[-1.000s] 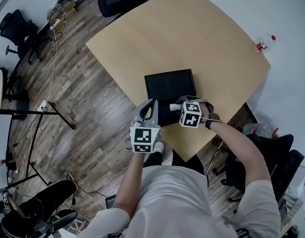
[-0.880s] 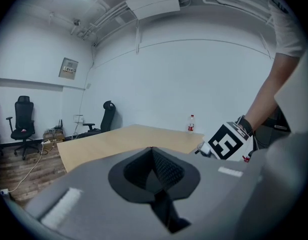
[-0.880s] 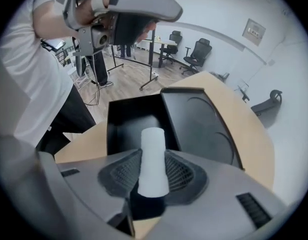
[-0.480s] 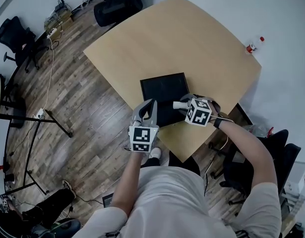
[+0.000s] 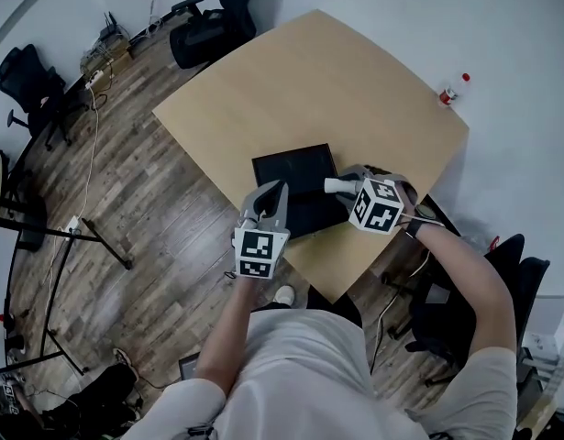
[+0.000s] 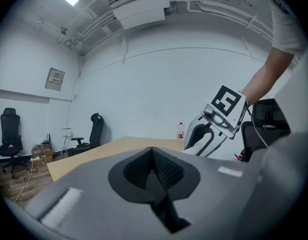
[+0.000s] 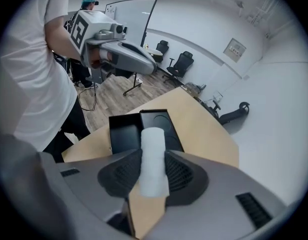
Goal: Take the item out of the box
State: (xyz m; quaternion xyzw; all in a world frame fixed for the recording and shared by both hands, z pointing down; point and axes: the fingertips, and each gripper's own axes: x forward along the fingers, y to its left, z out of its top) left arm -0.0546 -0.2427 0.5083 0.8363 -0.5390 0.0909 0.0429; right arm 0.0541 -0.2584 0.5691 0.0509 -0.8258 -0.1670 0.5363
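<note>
Tan table (image 5: 355,71) with black box (image 5: 291,168), plank floor (image 5: 153,200), office chair (image 5: 206,27)

Head view: high over the person, facing steeply down. Wide and distant; takes in the whole table (image 5: 355,81), black box (image 5: 291,168), left gripper (image 5: 275,195), right gripper (image 5: 337,186), wood floor (image 5: 126,181).

Left gripper view: low behind its own jaws, facing about level across the table toward a white wall (image 6: 159,84).

Right gripper view: facing down along its jaws, white cylinder (image 7: 152,159) close in the foreground.

Shared: box and table in head and right gripper views; bottle (image 5: 452,90) in head and left gripper views. Each gripper view catches the other gripper.
</note>
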